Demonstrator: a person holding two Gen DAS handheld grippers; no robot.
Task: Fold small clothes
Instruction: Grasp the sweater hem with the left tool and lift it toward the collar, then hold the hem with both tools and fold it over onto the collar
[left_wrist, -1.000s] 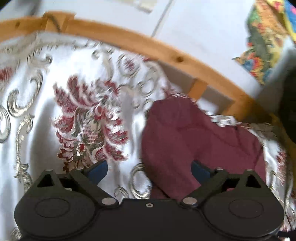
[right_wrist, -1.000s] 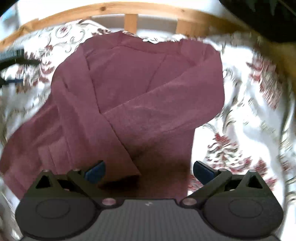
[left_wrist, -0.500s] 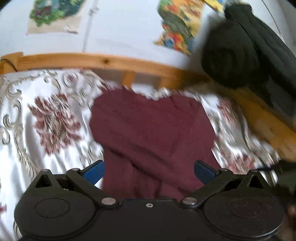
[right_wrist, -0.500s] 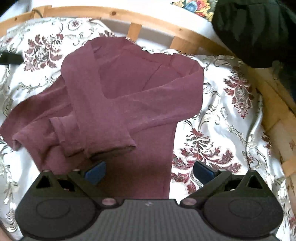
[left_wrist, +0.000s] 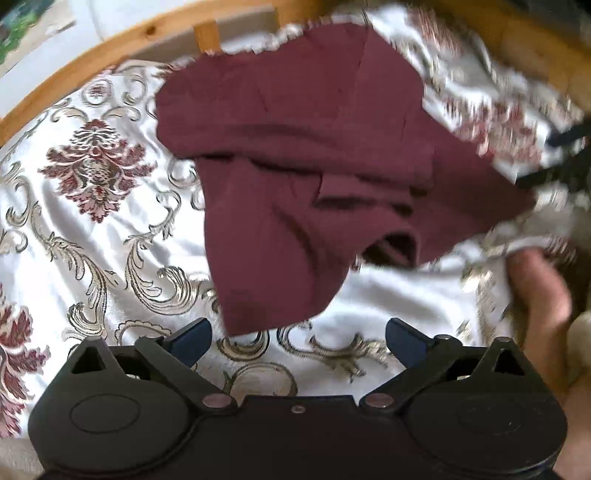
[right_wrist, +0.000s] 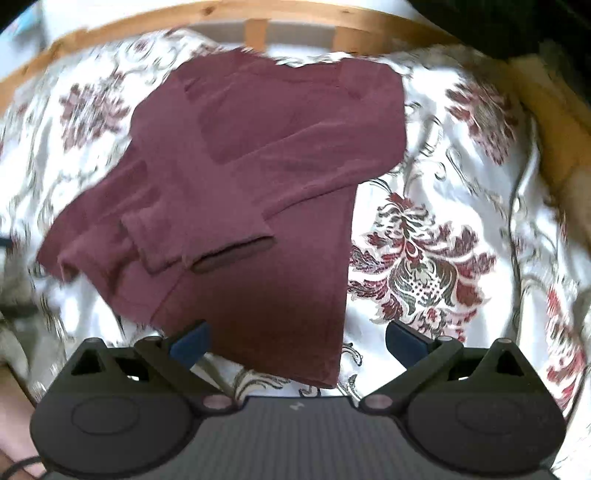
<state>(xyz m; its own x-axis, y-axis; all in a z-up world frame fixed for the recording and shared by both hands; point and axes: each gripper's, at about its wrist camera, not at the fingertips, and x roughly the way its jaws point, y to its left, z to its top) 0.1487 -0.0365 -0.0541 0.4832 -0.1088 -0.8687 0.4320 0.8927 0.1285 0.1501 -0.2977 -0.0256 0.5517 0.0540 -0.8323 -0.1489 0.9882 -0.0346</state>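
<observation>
Sweater folding looks to be at its middle step: your right gripper hovers at the near hem with its fingers spread wide and nothing between them, the blue pad of the left finger overlapping the hem's edge in view, though you cannot tell from this view whether it touches the cloth. Your left gripper likewise stands wide open and empty, its fingers just short of the garment's nearest corner, over the patterned bedspread. Beyond the fingers, the maroon sweater lies flat on the bed, body running away from you toward the wooden bed frame. Both sleeves already appear crossed over the chest, the cuff of the upper one lying open partway down the body. So the sleeve folds seem done, and what is left is probably bringing the bottom up over the top. For that you would likely want each gripper on one corner of the near hem, closing on both layers of knit without catching the bedspread beneath, then lifting together and carrying the hem toward the collar so the cuffs stay tucked inside. In the left view a bare hand shows at the right edge beside the bedspread. Blur softens the far edges, so the collar's exact lie is hard to judge.
</observation>
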